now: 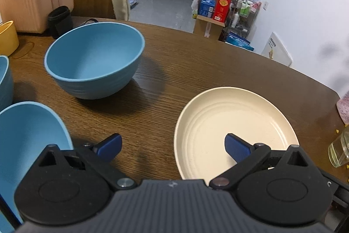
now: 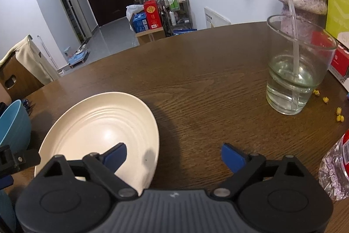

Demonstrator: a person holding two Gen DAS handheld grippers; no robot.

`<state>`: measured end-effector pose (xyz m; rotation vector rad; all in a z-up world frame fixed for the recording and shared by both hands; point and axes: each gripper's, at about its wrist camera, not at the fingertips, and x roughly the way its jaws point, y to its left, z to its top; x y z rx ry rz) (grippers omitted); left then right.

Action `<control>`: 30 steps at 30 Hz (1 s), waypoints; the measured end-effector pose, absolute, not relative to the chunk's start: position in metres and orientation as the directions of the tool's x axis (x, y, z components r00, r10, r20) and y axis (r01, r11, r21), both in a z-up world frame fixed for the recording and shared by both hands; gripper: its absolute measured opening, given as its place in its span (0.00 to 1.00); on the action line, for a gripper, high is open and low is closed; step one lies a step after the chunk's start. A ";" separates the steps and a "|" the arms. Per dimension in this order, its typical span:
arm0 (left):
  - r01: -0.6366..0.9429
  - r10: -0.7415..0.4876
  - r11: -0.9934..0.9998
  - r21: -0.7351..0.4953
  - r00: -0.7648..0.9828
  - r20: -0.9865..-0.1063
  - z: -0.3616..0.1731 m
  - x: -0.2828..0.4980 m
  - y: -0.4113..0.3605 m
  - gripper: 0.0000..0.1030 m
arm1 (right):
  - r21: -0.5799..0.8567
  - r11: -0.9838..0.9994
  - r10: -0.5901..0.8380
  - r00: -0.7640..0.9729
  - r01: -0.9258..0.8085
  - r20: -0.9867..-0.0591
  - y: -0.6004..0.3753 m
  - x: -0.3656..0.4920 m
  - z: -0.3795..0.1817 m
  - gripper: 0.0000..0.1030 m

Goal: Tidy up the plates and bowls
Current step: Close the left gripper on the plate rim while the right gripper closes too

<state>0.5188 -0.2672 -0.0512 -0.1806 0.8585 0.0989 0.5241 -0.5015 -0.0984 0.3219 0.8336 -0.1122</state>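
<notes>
Left gripper: jaws wide apart, holding nothing; its right finger is above the near part of the cream plate, its left finger above bare table.
Right gripper: jaws wide apart, nothing between the pads; the plate's right rim lies under its left finger.
Cream plate: on the brown table, near, between the two grippers.
Nearest blue bowl: at the near left, beside the left gripper.
Second blue bowl: upright, farther, left of the plate and apart from it.
Glass: right, farther, with water and a straw.
</notes>
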 end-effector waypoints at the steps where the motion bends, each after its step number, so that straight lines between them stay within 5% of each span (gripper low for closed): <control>1: -0.150 0.009 0.982 -0.117 0.650 -0.760 -0.052 0.519 -0.269 0.99 | 0.237 0.945 0.027 0.669 0.225 -0.743 -0.502 0.524 -0.099 0.90; 30: -0.057 0.017 0.998 -0.030 0.690 -0.724 -0.055 0.530 -0.290 0.90 | 0.240 0.941 0.017 0.674 0.238 -0.739 -0.502 0.524 -0.105 0.84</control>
